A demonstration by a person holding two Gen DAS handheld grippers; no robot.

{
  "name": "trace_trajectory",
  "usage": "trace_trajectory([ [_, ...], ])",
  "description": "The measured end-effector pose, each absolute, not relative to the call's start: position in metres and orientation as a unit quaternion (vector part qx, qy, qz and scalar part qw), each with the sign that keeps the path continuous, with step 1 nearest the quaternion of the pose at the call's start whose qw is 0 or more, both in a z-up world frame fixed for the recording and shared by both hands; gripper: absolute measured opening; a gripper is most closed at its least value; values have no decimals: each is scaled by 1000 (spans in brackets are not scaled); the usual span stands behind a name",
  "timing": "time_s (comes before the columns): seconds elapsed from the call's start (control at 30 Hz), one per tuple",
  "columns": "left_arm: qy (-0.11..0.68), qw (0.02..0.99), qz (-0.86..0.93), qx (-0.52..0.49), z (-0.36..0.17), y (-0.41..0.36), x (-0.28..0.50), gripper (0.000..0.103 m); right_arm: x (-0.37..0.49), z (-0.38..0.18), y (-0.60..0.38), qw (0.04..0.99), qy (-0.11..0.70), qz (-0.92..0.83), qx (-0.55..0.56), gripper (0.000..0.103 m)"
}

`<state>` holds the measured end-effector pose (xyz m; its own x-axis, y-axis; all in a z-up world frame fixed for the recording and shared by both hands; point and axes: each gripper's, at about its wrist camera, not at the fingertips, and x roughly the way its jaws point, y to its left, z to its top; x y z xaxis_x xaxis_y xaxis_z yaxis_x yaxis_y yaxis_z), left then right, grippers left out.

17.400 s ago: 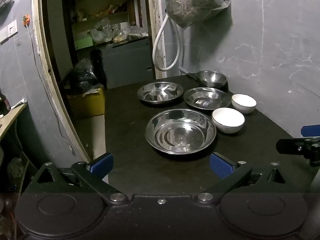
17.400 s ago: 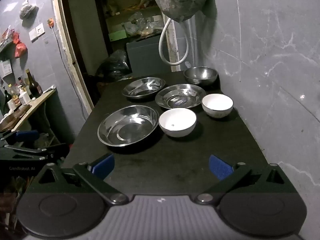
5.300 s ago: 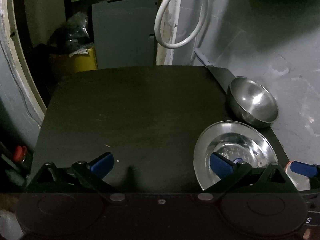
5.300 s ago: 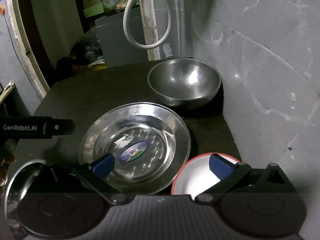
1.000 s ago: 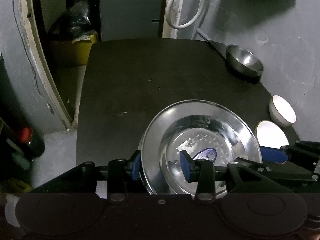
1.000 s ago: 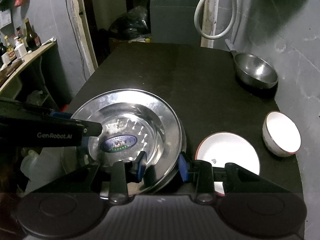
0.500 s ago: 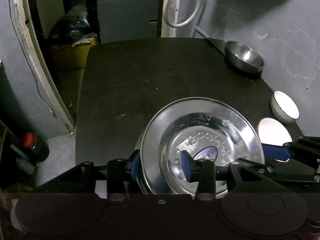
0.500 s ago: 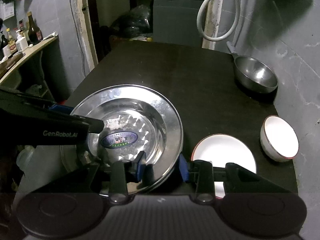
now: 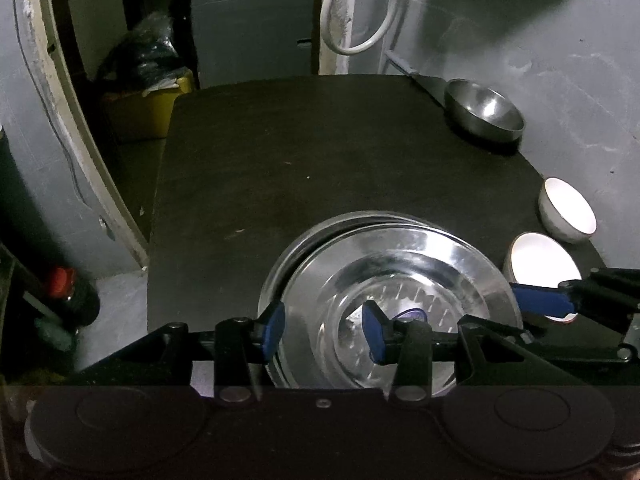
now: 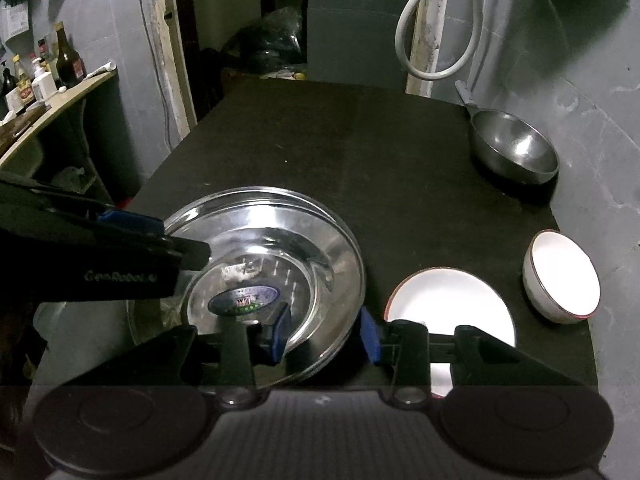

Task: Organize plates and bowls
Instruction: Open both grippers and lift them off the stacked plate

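A stack of steel plates [image 9: 400, 264] [image 10: 280, 232] sits at the near end of the black table [image 9: 300, 160], the top plate a little askew. My left gripper [image 9: 323, 332] straddles its left rim, one pad outside and one in the well, both against the metal. My right gripper [image 10: 324, 332] straddles the right rim. Its jaws are opening, and a dark gap shows between the rim and the outer pad. Each view catches one finger [image 9: 540, 304] [image 10: 128, 220] of the other gripper. A wide white bowl [image 10: 448, 304], a small white bowl [image 10: 562, 282] and a steel bowl [image 10: 514, 148] stand along the right.
A grey wall runs close along the table's right side, with a white hose loop [image 9: 360, 20] at the far corner. Left of the table are a yellow bin [image 9: 148, 112], a red-capped bottle [image 9: 64, 284] on the floor and a shelf with bottles [image 10: 48, 76].
The right gripper's fingers stand slightly wider apart, and a gap has appeared beside the plate's rim. The plates and both hands have hardly shifted.
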<state>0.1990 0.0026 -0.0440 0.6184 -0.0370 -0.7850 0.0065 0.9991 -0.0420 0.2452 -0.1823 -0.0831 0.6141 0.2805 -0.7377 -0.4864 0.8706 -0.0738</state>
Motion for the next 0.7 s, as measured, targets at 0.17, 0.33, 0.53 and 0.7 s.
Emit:
trace_trajectory([
  [0.17,430,903,-3,-15,-39,8,195,56,245,-84,-185,891,380,213,-129,45],
  [0.33,411,911,5,-31,-25,20,189,82,238,-76,-188,898,365,214,-122,57],
  [0.53,369,928,5,-54,-7,30,170,101,216,-69,-199,905,349,217,-109,88],
  [0.7,320,945,-13,-72,3,32,153,102,188,-65,-222,913,342,210,-78,103],
])
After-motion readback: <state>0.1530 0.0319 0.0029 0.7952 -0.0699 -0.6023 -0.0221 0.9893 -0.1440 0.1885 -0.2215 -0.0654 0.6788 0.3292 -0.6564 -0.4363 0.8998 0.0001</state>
